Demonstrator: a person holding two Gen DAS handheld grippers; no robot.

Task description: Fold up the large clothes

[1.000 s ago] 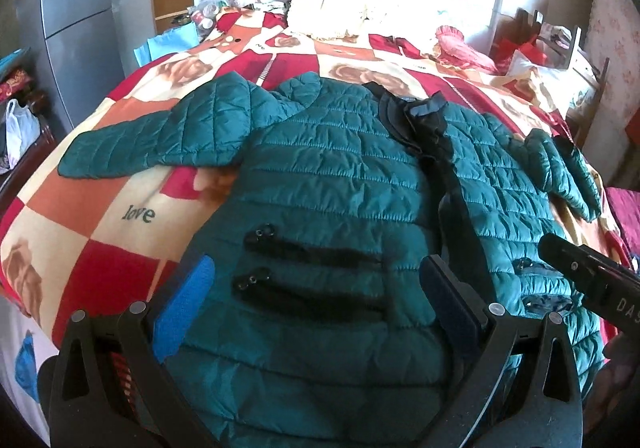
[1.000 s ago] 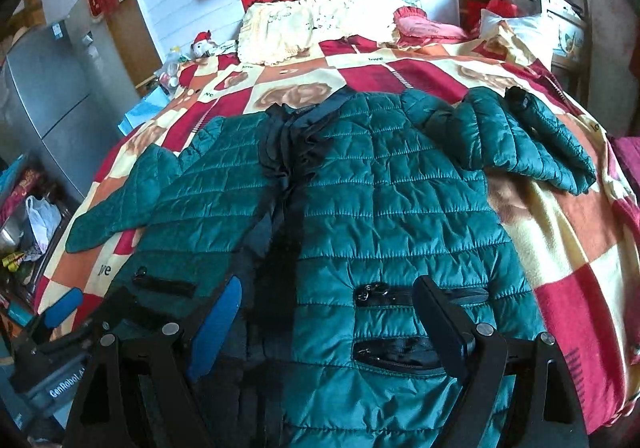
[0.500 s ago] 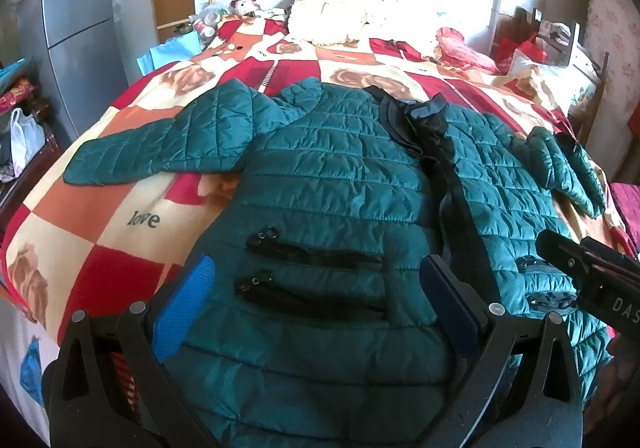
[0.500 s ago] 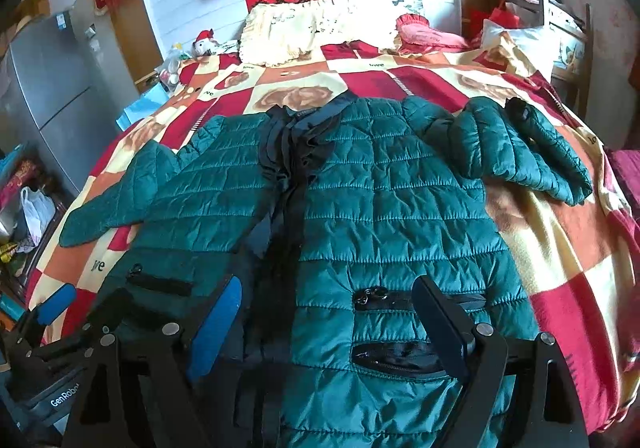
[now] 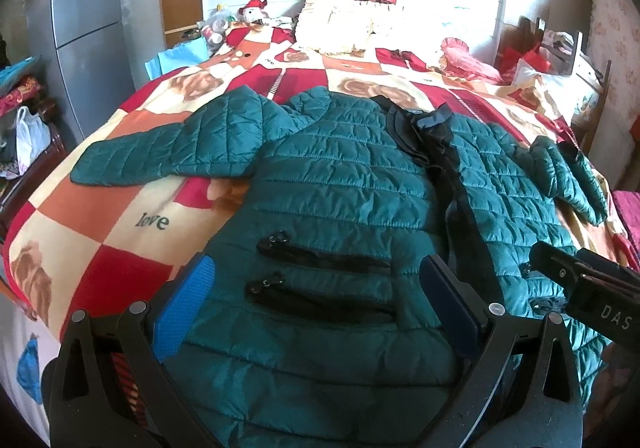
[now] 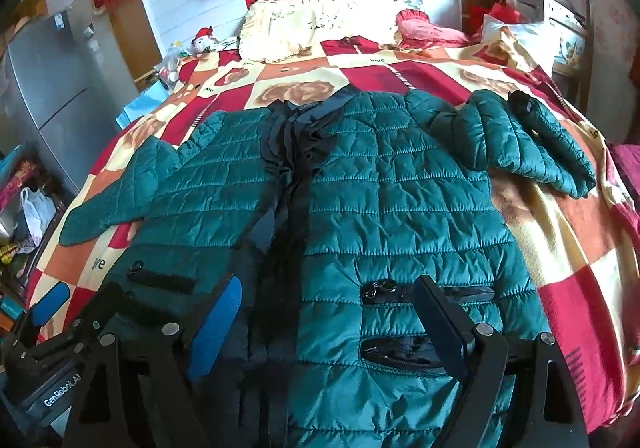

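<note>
1. The green quilted jacket (image 5: 340, 184) lies front side up and spread flat on the checkered bedspread (image 5: 120, 216), filling the centre of both frames.
2. One sleeve (image 5: 168, 152) extends toward the left edge of the frame; the other sleeve (image 6: 532, 144) lies bent at upper right.
3. The left tool (image 5: 316, 300) is wide open, empty, positioned over the hem at the zip pockets (image 5: 320, 276).
4. The right tool (image 6: 332, 320) is wide open, empty, over the hem beside the black front placket (image 6: 288, 184).

Jacket (image 5: 344, 184) on bed (image 5: 120, 248); pillow (image 5: 340, 24) behind
</note>
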